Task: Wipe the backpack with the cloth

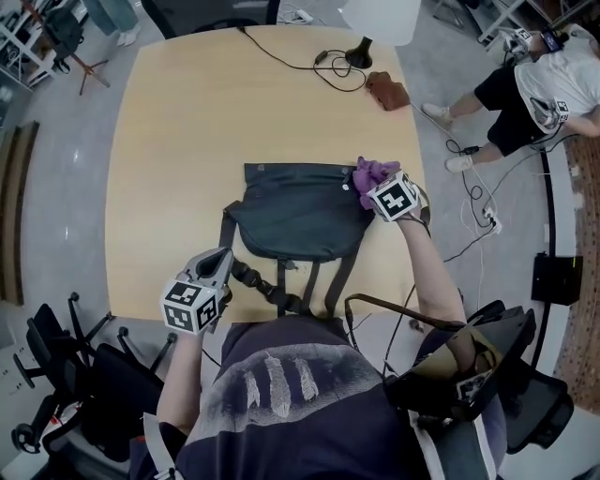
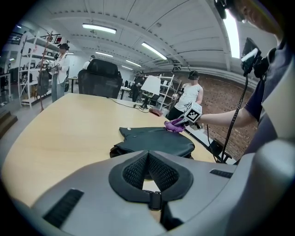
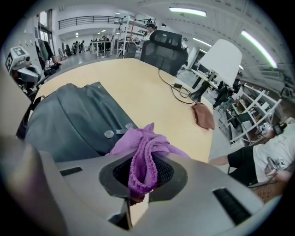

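A dark grey backpack (image 1: 295, 211) lies flat on the wooden table (image 1: 187, 112), its straps trailing toward the near edge. My right gripper (image 1: 368, 187) is shut on a purple cloth (image 1: 370, 173) at the backpack's far right corner. In the right gripper view the cloth (image 3: 143, 152) bunches between the jaws above the backpack (image 3: 69, 124). My left gripper (image 1: 225, 256) is shut with nothing in it, near the backpack's near left corner by the straps. From the left gripper view the backpack (image 2: 154, 140) lies ahead and the cloth (image 2: 175, 124) at its far side.
A white lamp (image 1: 375, 19) with a black cable (image 1: 300, 58) stands at the table's far edge, a brown object (image 1: 386, 90) beside it. A person (image 1: 544, 84) sits on the floor at the right. Black office chairs (image 1: 66, 375) stand at the near left.
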### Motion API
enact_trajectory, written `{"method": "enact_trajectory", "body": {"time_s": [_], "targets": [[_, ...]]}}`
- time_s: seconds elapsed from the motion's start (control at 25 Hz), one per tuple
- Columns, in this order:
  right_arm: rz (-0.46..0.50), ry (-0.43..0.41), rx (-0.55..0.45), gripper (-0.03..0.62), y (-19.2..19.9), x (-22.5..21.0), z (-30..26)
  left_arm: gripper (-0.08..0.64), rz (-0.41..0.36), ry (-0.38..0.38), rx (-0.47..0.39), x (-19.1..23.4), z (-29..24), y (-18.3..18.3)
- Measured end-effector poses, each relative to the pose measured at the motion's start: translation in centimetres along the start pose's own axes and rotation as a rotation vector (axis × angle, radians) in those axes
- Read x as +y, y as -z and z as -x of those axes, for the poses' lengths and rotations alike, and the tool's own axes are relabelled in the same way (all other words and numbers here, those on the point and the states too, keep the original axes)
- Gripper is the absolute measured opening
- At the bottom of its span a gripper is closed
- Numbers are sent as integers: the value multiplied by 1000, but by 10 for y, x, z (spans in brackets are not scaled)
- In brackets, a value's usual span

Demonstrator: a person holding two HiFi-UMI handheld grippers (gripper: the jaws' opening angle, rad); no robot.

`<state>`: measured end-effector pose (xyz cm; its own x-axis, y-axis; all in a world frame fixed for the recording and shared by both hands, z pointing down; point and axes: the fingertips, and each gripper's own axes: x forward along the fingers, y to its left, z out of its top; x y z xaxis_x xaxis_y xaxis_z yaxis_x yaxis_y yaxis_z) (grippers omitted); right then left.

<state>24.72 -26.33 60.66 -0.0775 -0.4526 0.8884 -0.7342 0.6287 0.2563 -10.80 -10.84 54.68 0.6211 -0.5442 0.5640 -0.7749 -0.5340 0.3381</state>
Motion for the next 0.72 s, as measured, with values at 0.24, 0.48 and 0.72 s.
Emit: {"method": "enact_trajectory", "body": {"time_s": [0.24, 0.48, 0.72], "targets": [[-218, 208, -104, 32, -10, -72, 30, 6, 9, 15, -5, 4, -3, 1], [-140, 137, -74, 32, -42, -28, -9, 6, 18, 32, -18, 2, -6, -2], [-57, 14, -30, 32, -66, 39, -40, 6, 38, 2, -38, 19, 7, -6]]}}
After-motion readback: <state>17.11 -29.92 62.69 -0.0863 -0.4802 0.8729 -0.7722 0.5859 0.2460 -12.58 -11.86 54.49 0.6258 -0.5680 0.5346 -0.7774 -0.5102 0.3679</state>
